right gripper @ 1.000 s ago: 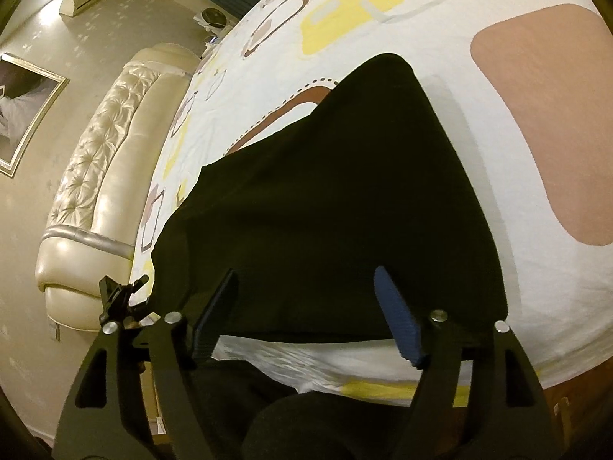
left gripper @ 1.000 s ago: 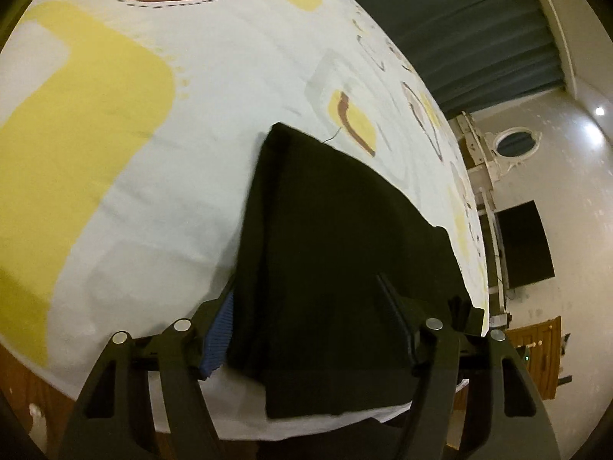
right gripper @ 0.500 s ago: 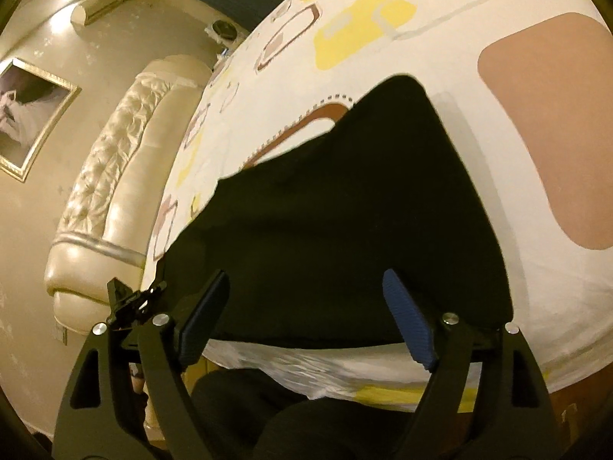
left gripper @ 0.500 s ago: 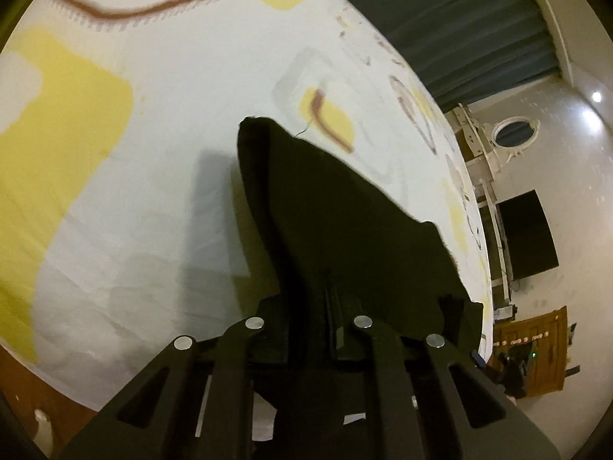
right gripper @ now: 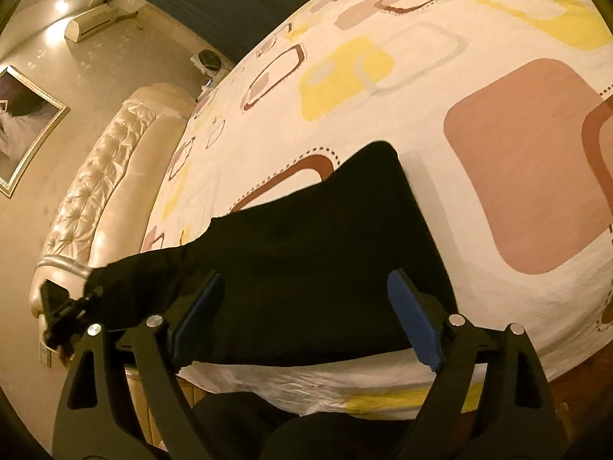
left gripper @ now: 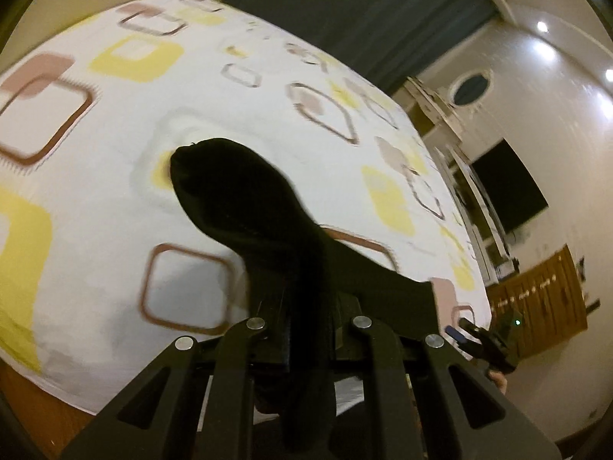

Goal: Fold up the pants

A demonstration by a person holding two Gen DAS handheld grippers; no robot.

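The black pants (right gripper: 318,253) lie on the patterned bed sheet (right gripper: 383,122) near the bed's front edge. My left gripper (left gripper: 306,306) is shut on the pants' left end and holds it lifted, so the cloth (left gripper: 237,195) bunches and rises off the sheet. That gripper also shows in the right wrist view (right gripper: 65,310), at the far left. My right gripper (right gripper: 302,314) is open, its blue-padded fingers (right gripper: 413,326) spread over the pants' near edge and holding nothing. It also shows in the left wrist view (left gripper: 486,337).
A cream tufted headboard (right gripper: 95,199) stands at the bed's left. A framed picture (right gripper: 23,122) hangs on the wall. A dark curtain (left gripper: 364,19), a black screen (left gripper: 505,184) and a wooden cabinet (left gripper: 544,299) stand beyond the bed. The bed's front edge (right gripper: 345,379) is just below the pants.
My left gripper closed on the pants' left end and lifted it up and away from the sheet. My right gripper stayed open and shifted only slightly.
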